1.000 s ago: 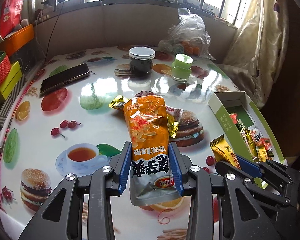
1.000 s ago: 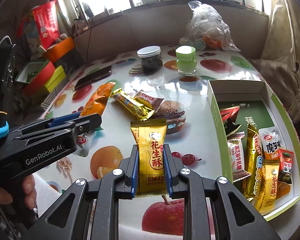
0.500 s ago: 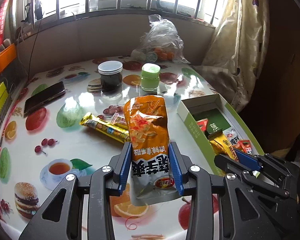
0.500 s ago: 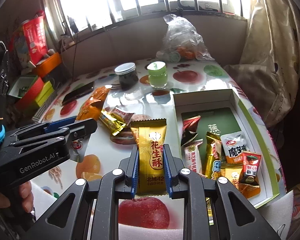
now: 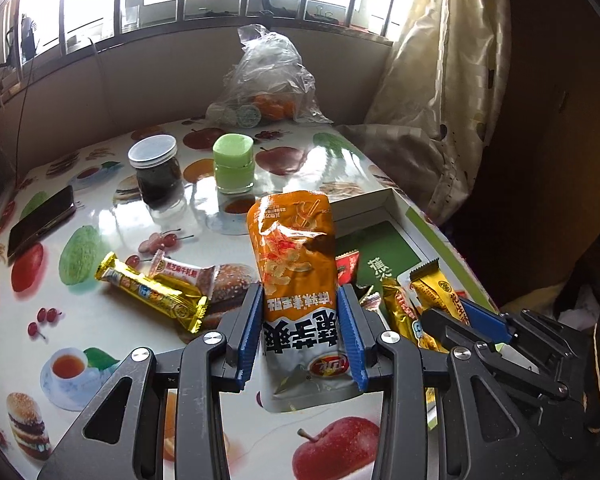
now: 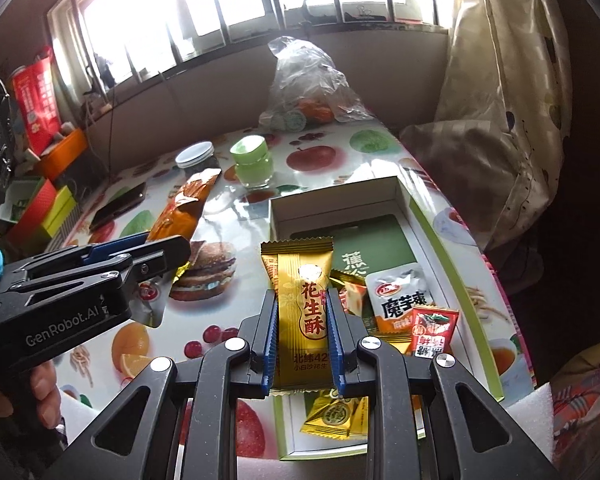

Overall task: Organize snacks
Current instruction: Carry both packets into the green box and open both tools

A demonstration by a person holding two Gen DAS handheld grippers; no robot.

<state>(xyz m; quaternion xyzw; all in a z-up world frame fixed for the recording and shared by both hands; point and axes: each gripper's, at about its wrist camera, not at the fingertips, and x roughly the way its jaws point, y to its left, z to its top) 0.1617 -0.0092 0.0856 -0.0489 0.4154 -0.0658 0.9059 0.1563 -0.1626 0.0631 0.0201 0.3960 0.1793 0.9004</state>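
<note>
— Where are the snacks?
— The left gripper has its jaws clamped on an orange chip bag; the right gripper is clamped on a gold peanut-candy packet above the green box at the desk's right edge.

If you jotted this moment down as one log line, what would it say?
left gripper: shut on orange chip bag | right gripper: shut on gold peanut candy | green box: partly filled | two snacks on table
</note>
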